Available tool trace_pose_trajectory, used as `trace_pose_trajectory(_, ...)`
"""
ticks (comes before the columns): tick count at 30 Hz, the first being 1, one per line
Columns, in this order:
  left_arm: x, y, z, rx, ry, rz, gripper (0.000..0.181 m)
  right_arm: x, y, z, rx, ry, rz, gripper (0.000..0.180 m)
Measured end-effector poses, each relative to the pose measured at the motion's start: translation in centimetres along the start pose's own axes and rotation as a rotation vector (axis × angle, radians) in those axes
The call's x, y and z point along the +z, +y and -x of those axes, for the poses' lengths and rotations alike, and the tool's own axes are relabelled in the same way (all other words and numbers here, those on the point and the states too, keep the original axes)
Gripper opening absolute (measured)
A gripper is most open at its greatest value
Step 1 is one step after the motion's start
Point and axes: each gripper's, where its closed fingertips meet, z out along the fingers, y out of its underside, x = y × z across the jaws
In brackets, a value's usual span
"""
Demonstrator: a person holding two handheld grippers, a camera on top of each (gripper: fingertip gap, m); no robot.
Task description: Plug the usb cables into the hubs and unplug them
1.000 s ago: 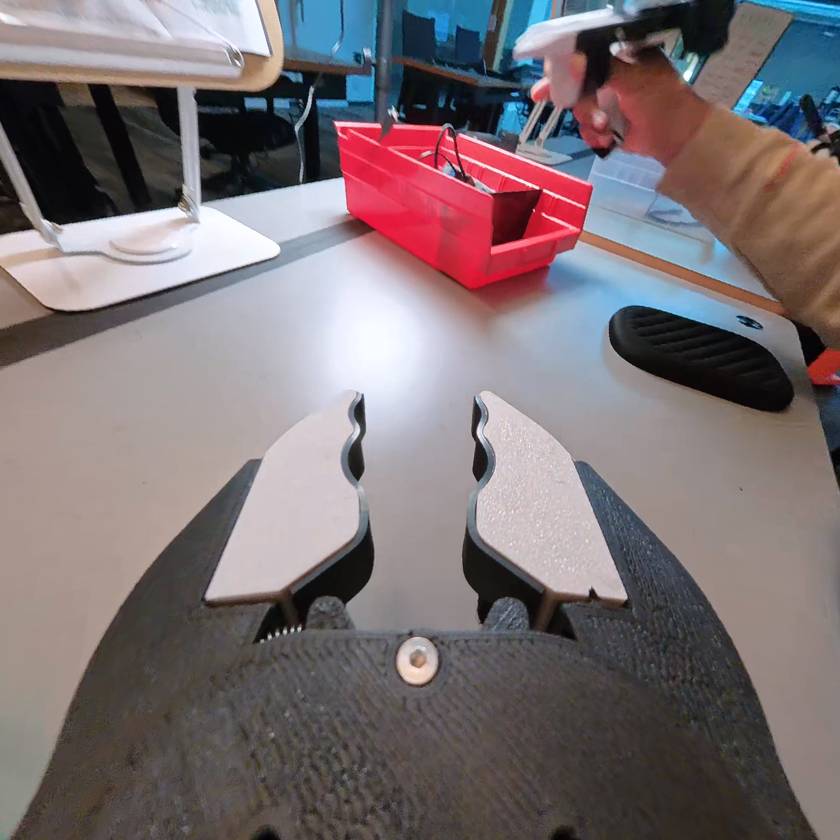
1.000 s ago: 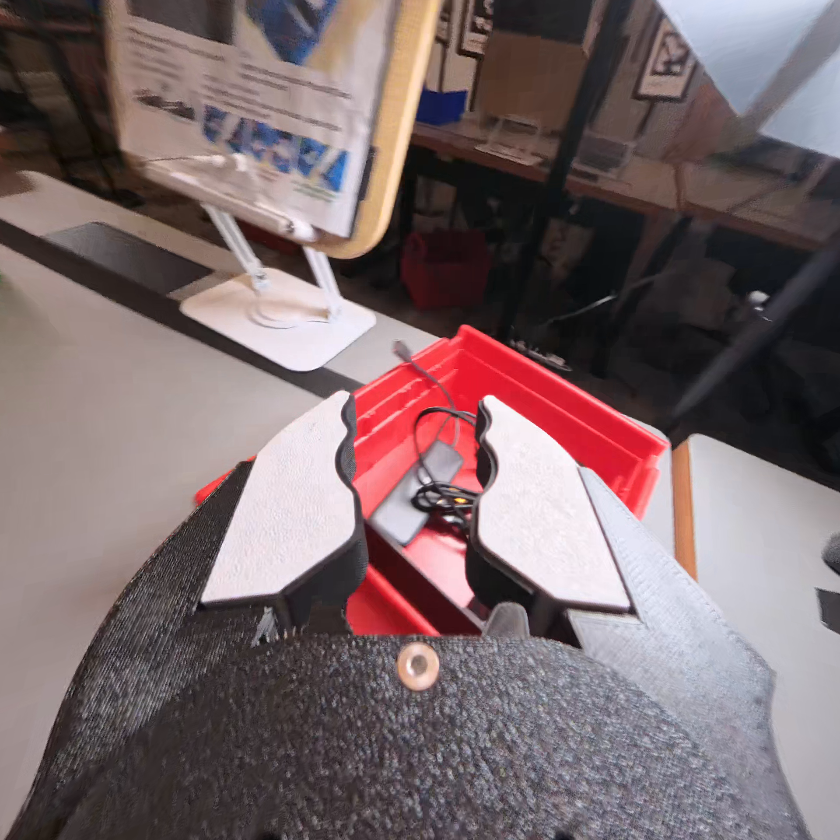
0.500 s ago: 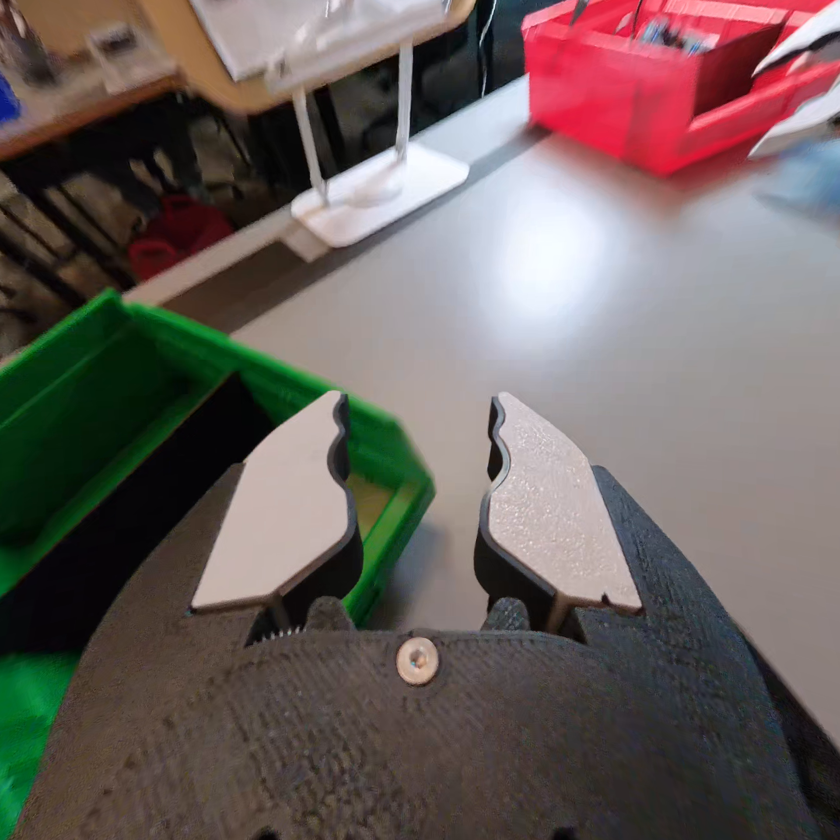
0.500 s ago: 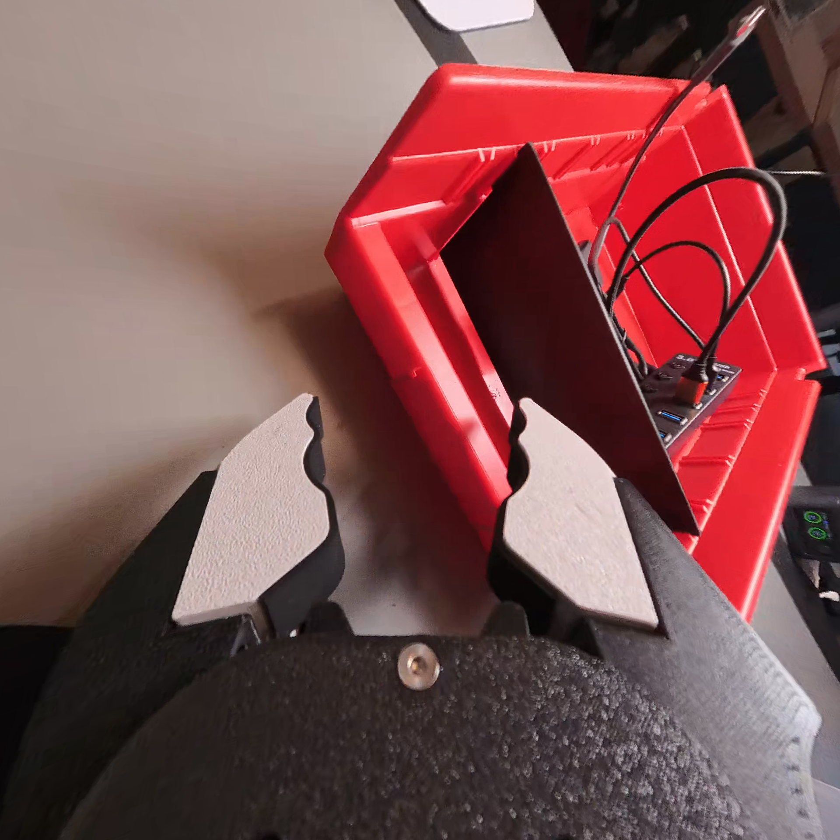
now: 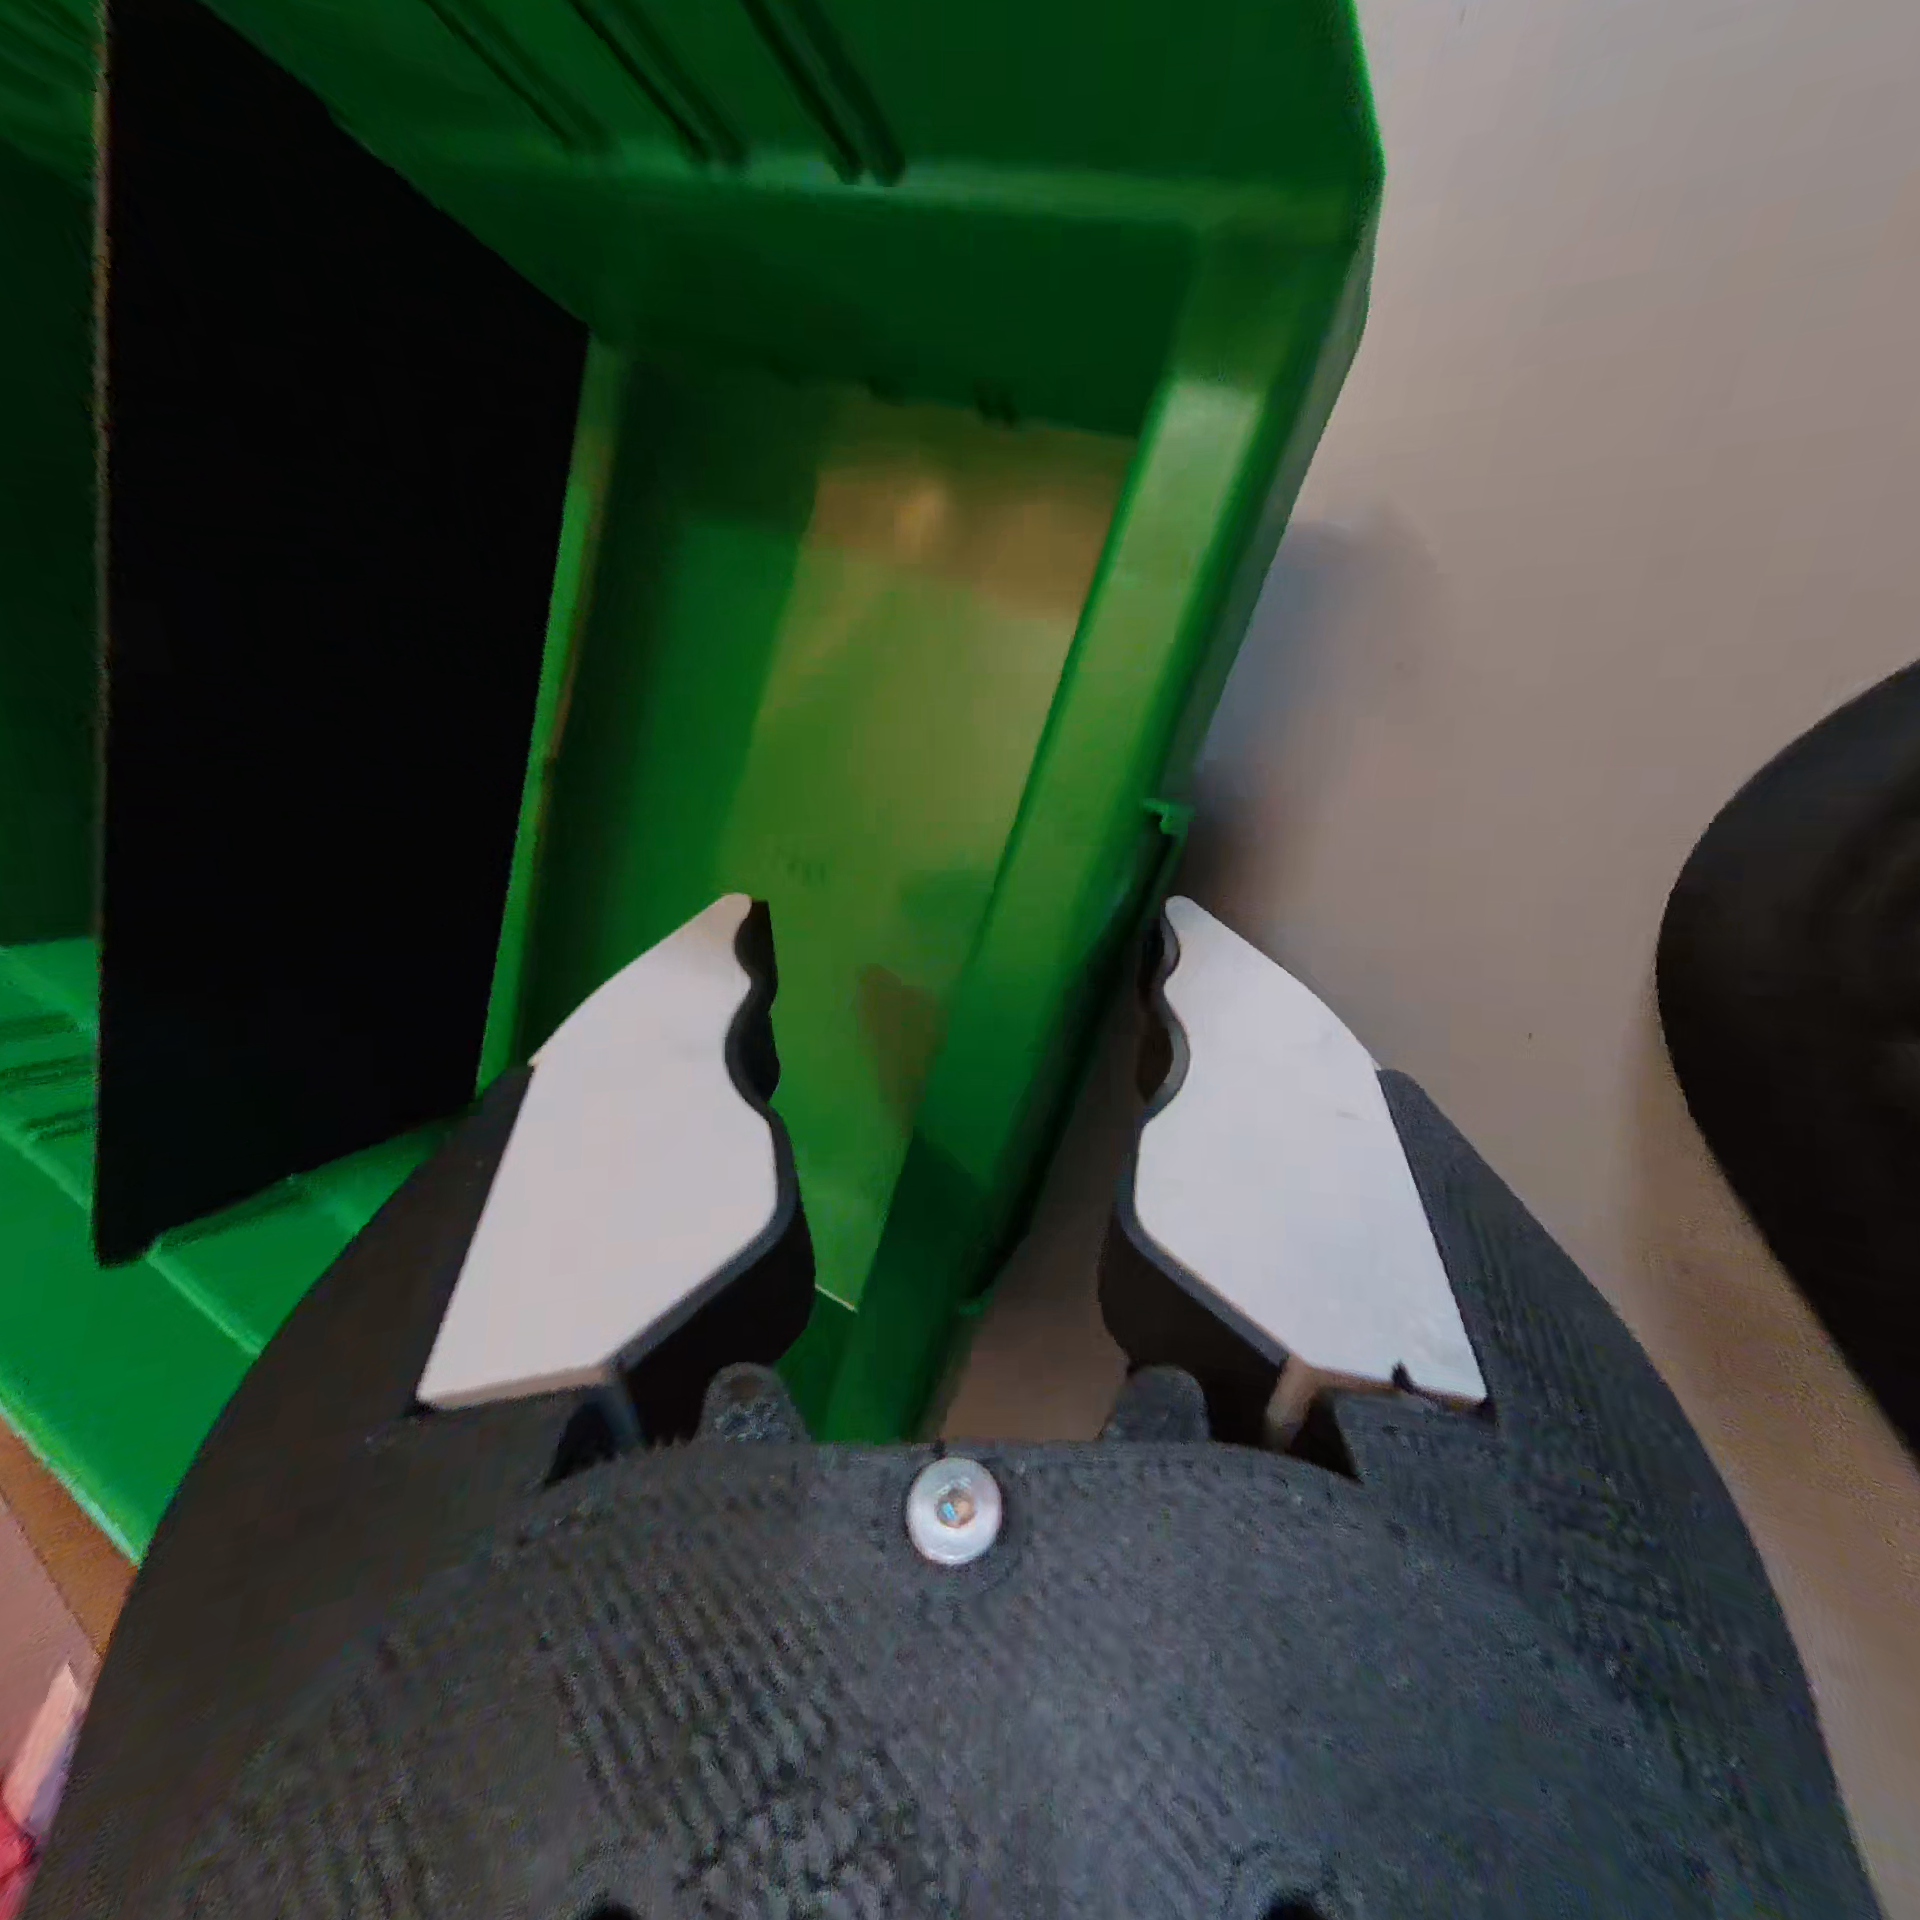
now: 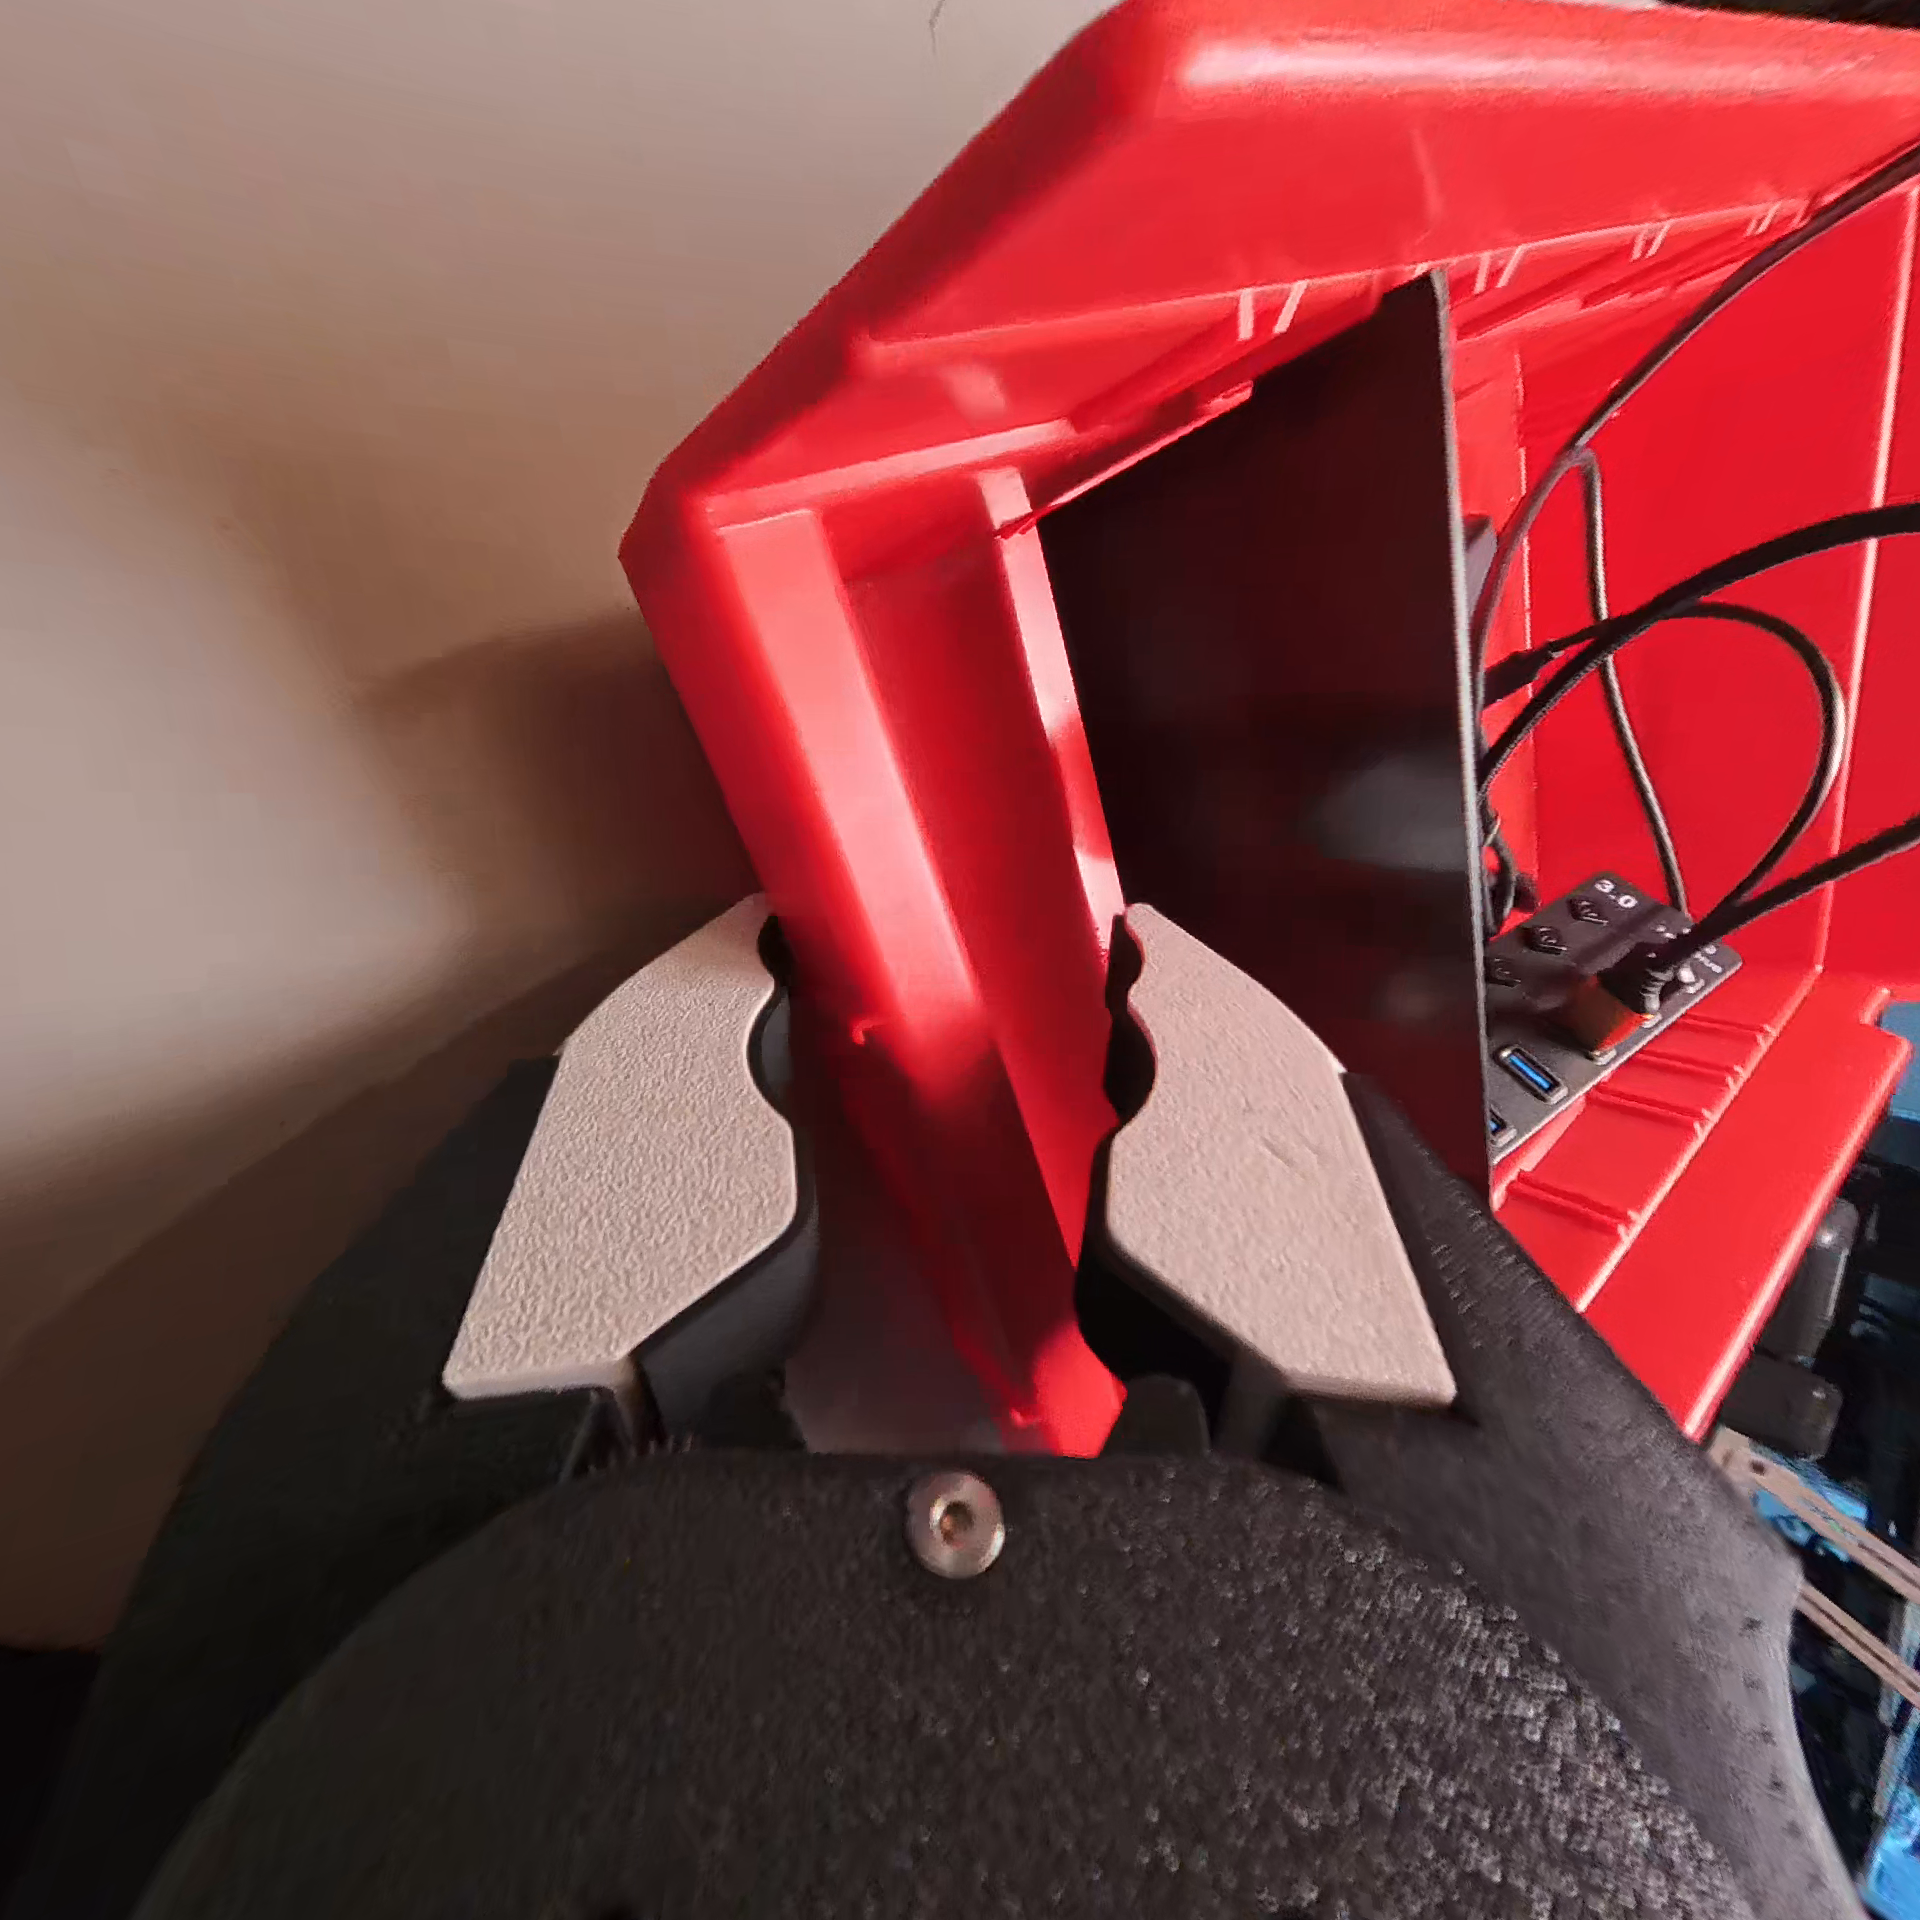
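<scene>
In the right wrist view a red bin (image 6: 1143, 208) holds a black USB hub (image 6: 1548, 940) with black cables (image 6: 1834, 727) behind a black divider (image 6: 1299, 675). One cable's plug (image 6: 1605, 1003) sits in the hub. My right gripper (image 6: 945, 914) straddles the bin's front wall and is shut on it, one finger outside and one inside. In the left wrist view my left gripper (image 5: 961, 914) is open and straddles the front wall of a green bin (image 5: 1299, 312). Its left finger is inside the bin and its right finger outside. No hub or cable shows in the green bin.
A black divider (image 5: 312, 623) stands in the green bin, with an empty front compartment before it. A black wrist rest (image 5: 1818, 1039) lies on the grey table (image 5: 1610, 416) right of the green bin. The table (image 6: 312, 416) runs left of the red bin.
Both grippers have dropped onto the bins' front walls. The left swung from the table over to the green bin. The right narrowed its jaws onto the red bin's wall.
</scene>
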Motion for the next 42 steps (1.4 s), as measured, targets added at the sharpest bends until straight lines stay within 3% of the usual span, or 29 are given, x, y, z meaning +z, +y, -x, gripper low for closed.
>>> trace_pose_trajectory(4, 0.8, -0.9, -0.8, 0.104, 0.067, -0.010, 0.034, 0.4, -0.5, 0.8, -0.070, -0.049, -0.017, 0.037)
trace_pose_trajectory(14, 2.3, -5.9, -2.0, 0.228, 0.070, -0.099, 0.031, -0.2, -2.1, 1.9, -0.245, 0.075, -0.047, 0.031)
trace_pose_trajectory(29, 3.9, -19.7, -10.8, 0.604, 0.182, -0.315, 0.032, -5.7, -7.5, 12.5, -0.432, 0.034, -0.275, 0.031)
trace_pose_trajectory(34, 5.3, -23.2, -9.8, 0.548, 0.106, -0.381, 0.036, -7.9, -8.3, 15.1, -0.481, 0.057, -0.349, 0.032)
trace_pose_trajectory(38, 2.9, -24.4, -9.7, 0.375, 0.107, -0.498, 0.044, -13.6, -9.3, 16.3, -0.214, 0.030, -0.594, 0.037)
trace_pose_trajectory(42, -2.2, -25.3, -12.3, 0.135, 0.251, -0.702, 0.045, -19.8, -5.3, 10.4, 0.255, 0.209, -0.760, 0.040)
